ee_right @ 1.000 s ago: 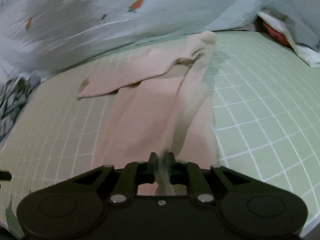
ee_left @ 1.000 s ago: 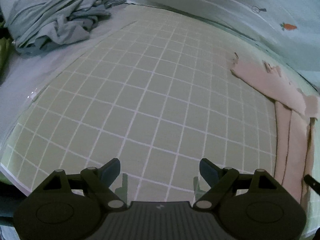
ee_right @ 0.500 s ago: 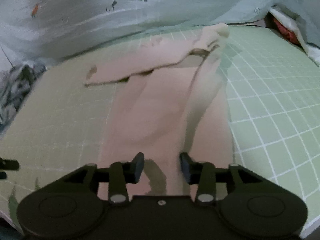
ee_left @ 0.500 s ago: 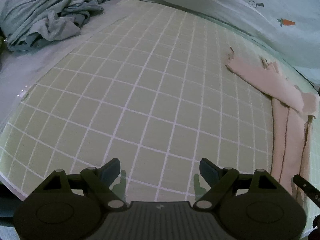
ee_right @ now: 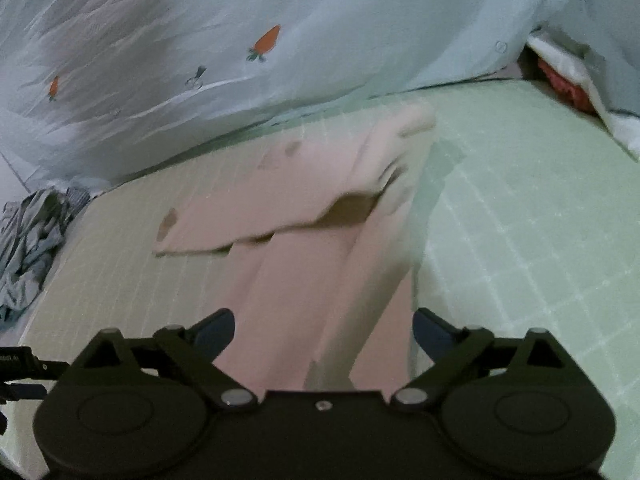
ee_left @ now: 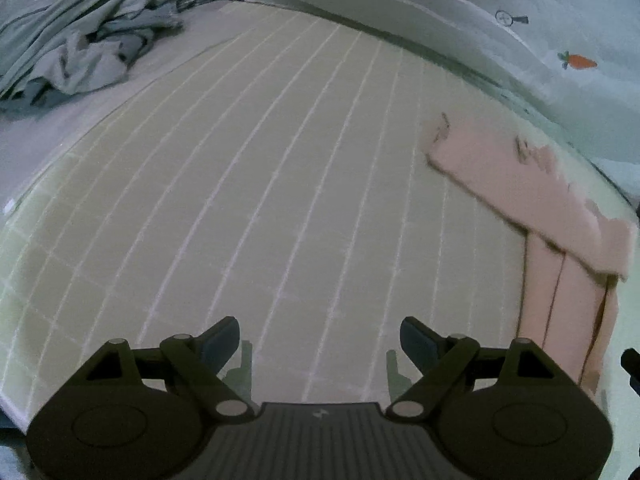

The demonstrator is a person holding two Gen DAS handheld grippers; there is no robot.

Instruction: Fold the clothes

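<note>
While both grippers gape empty, pink garment (ee_right: pixel 320 248) lies on mat (ee_left: pixel 248 184).

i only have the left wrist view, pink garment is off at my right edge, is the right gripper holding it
Observer: No. The right gripper is open above the pink garment, gripping nothing.
Operator: anything folded on it yet
Observer: One flap lies folded across its far end, with a dark gap under the flap's near edge.
Operator: whats past it on the right
Observer: Bare green grid mat, then a red and white cloth at the far corner.
</note>
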